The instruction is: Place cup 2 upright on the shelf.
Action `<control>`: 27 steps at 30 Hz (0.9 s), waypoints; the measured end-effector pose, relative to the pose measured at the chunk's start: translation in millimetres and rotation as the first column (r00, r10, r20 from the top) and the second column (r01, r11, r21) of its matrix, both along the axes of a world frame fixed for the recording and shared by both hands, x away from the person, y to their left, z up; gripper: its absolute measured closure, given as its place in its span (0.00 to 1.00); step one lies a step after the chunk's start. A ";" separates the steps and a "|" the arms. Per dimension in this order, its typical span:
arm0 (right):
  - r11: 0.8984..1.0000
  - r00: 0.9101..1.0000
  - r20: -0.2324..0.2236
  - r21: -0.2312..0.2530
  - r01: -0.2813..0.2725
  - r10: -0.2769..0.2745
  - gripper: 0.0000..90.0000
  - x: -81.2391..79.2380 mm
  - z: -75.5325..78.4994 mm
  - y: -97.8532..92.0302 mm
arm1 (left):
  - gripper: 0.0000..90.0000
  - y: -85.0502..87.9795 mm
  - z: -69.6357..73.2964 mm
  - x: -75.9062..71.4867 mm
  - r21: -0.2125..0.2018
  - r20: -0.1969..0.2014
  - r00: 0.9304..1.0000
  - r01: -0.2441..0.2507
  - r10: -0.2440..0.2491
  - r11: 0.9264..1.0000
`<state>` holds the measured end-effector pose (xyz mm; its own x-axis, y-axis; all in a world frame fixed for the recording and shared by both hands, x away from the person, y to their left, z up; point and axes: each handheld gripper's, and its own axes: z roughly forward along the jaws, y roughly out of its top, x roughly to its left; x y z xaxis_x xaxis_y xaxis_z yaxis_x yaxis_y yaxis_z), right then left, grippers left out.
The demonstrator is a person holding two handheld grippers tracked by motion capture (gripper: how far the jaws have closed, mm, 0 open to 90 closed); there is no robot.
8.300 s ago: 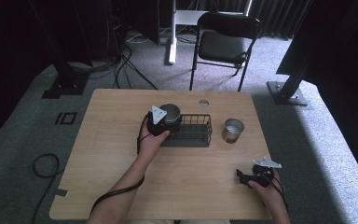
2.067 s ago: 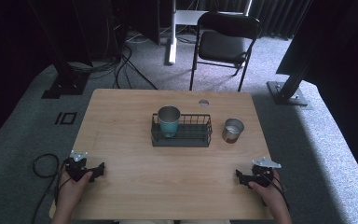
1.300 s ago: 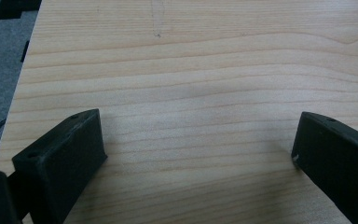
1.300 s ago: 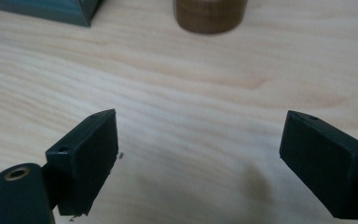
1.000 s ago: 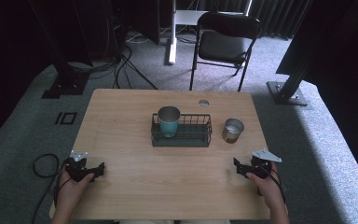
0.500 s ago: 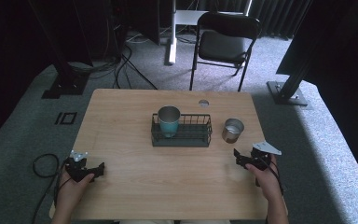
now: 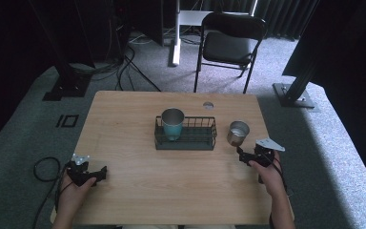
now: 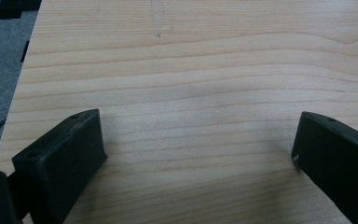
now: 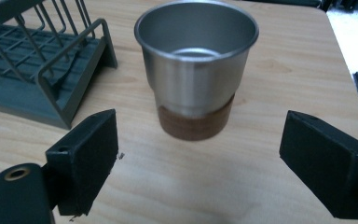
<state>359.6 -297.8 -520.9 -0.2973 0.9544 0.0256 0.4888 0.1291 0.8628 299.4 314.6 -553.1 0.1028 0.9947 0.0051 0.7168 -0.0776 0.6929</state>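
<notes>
One gripper, the right gripper (image 7: 246, 156), nearer the steel cup (image 7: 238, 132), seemingly closer.

1. The high view looks from above the person's side, forward and down, far enough to see the whole bench (image 7: 138, 119).
2. The left gripper view sits low and very close to bare wood.
3. The right gripper view sits low, facing the steel cup (image 9: 196, 65) at 12 o'clock and the rack (image 9: 37, 79) at 10 o'clock; the high view shares both.
</notes>
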 end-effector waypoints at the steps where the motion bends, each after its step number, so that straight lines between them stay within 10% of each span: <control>1: 1.000 1.000 0.000 0.002 -0.001 0.001 0.12 1.1 0.7 0.4 | 0.03 -0.1 0.0 0.0 -0.001 0.000 1.000 -0.001 0.001 1.000; 27: 1.000 1.000 0.018 -0.020 -0.016 0.016 0.12 41.9 13.0 11.7 | 0.03 0.1 0.1 0.0 0.000 -0.001 1.000 0.001 -0.001 1.000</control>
